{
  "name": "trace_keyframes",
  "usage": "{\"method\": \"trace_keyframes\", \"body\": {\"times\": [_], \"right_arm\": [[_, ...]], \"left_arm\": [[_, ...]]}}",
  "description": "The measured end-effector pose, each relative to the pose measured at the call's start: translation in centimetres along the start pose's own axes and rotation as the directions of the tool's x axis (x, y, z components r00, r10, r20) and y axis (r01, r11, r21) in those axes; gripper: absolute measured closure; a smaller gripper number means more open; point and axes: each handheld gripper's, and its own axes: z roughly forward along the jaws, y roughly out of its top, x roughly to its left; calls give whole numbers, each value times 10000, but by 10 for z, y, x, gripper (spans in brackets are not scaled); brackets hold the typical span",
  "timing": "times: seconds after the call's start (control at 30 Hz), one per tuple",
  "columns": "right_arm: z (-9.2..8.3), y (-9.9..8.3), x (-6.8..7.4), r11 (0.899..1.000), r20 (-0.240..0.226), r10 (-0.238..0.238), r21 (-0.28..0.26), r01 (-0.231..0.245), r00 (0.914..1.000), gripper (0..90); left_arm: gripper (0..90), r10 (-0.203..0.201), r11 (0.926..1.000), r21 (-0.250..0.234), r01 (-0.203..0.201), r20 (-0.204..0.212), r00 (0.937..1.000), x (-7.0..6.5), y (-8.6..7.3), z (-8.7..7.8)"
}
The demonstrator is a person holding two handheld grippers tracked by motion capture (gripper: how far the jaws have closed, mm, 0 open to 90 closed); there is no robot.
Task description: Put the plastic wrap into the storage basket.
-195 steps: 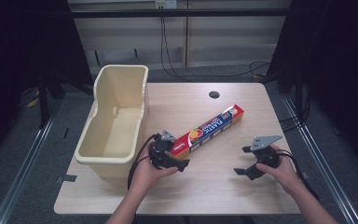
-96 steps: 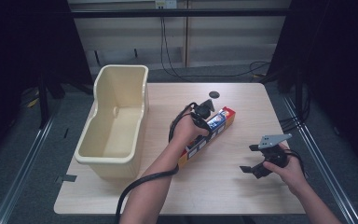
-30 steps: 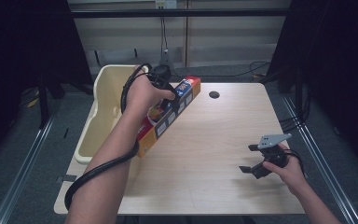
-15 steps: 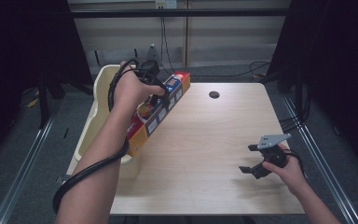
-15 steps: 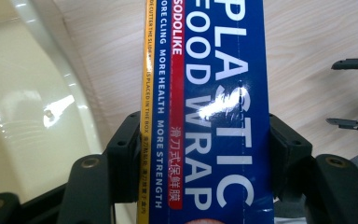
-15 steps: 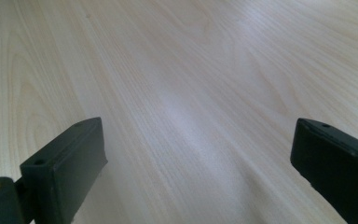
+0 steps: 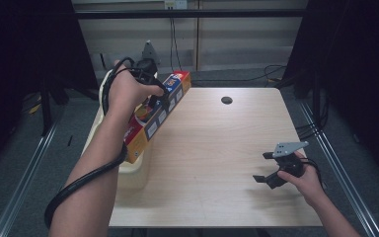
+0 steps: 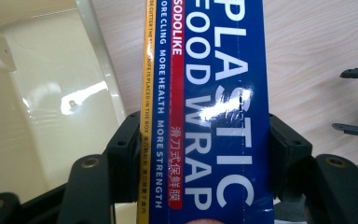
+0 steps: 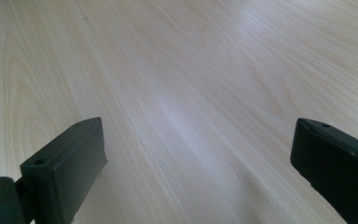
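Note:
A long box of plastic wrap (image 7: 154, 121), blue with red and orange ends, hangs tilted over the right rim of the cream bin (image 7: 134, 173). My left gripper (image 7: 157, 97) is shut on its middle, held from above. In the left gripper view the jaws press both long sides of the box (image 8: 209, 116), with the bin's inside (image 8: 51, 93) below on the left. My right gripper (image 7: 262, 167) rests near the table's front right, open, with bare wood between its jaws (image 9: 196, 154).
The wooden table (image 7: 217, 148) has a small dark round hole (image 7: 226, 100) near its far edge. The bin stands along the table's left side. Cables run on the floor behind the table, and dark curtains close in both sides.
My left hand has carried the box leftward and a little higher, from the table's left part to over the bin's rim. The right gripper has stayed put.

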Motion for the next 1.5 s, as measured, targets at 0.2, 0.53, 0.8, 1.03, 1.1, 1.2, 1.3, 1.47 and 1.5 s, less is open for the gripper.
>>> {"method": "trace_keyframes", "body": {"times": [0.2,0.53,0.8,1.03,1.1,1.2,1.3,1.47,1.5], "right_arm": [[1,0,0,10000,34,-65,68,65,10000,31],[2,0,1,9999,-104,-27,139,28,9999,31],[2,0,2,9999,-86,-18,106,19,10000,31],[2,1,2,9999,-115,-89,115,91,9999,31],[2,1,3,9999,-69,-109,120,110,9999,31],[3,2,3,9998,-94,-112,154,113,9999,31],[2,2,3,9998,-59,-122,135,122,9999,31],[2,2,4,9999,-80,-138,88,139,9999,31],[1,2,4,9999,-54,-128,108,129,9999,31]], "left_arm": [[405,-196,9998,-101,195,-91,9998,7,-1,-7],[405,-581,9980,-269,576,-190,9981,15,-5,-17],[405,-853,9955,-443,837,-351,9957,23,-9,-26],[405,-1077,9929,-561,1050,-477,9930,30,-15,-30],[405,-1183,9918,-544,1159,-439,9920,31,-17,-31],[405,-1250,9907,-605,1219,-501,9909,33,-19,-34],[405,-1375,9888,-667,1337,-559,9889,34,-20,-37],[405,-1518,9860,-803,1462,-688,9860,37,-23,-40],[405,-1514,9862,-791,1457,-719,9859,38,-23,-40]]}}
